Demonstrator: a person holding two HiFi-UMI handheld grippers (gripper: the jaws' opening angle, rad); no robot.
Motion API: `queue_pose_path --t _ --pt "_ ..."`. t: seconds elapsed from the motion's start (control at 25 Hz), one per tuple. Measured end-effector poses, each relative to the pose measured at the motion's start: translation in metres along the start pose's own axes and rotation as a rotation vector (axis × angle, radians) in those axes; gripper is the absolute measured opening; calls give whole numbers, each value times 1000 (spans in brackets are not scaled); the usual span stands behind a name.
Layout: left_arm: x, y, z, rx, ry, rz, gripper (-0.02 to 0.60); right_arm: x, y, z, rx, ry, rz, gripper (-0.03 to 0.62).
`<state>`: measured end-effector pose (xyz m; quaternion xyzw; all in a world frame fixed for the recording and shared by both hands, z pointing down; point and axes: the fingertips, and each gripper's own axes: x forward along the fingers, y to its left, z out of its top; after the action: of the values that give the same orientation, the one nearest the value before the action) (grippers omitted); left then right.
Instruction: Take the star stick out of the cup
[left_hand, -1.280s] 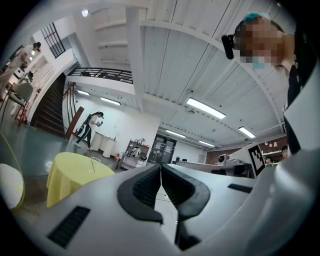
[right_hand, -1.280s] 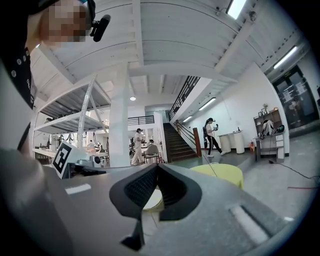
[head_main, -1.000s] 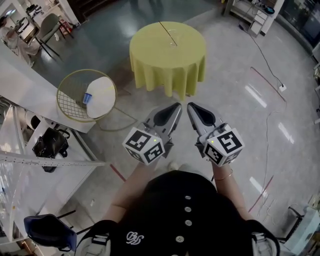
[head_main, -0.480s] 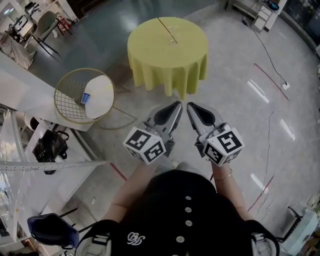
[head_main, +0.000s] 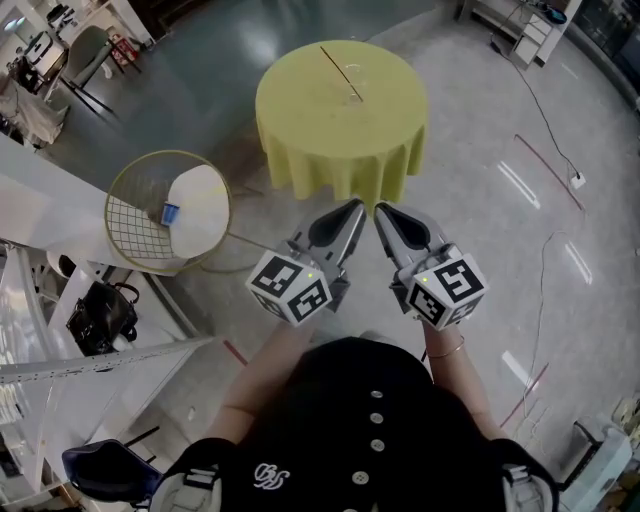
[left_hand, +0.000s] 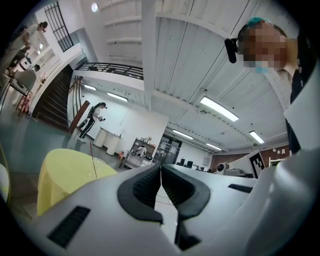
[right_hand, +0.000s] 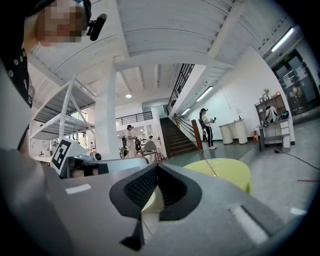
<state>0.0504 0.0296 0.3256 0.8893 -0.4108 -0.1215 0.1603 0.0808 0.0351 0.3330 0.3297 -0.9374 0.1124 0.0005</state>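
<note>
Star stick (head_main: 335, 65) inside cup (head_main: 351, 73) on table (head_main: 300, 115)

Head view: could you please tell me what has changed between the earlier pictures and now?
The yellow table and wire basket have slid down the picture, nearer the jaws: the person has approached. Nothing was grasped or released; left gripper and right gripper stay shut and empty.

floor (head_main: 480, 150): glossy grey under me | ahead: round table (head_main: 340, 110) in yellow cloth | my left: wire basket (head_main: 135, 225) | far: staircase (right_hand: 179, 137) | overhead: strip lights (left_hand: 219, 108)
</note>
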Motion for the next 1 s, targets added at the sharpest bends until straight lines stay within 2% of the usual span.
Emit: queue_pose_path --t 0.68,1.0 --pt "92 141 51 -7 58 -54 17 148 -91 38 10 1 -51 5" --pt "120 185 55 -38 81 -82 17 198 -117 48 4 -9 -71 5"
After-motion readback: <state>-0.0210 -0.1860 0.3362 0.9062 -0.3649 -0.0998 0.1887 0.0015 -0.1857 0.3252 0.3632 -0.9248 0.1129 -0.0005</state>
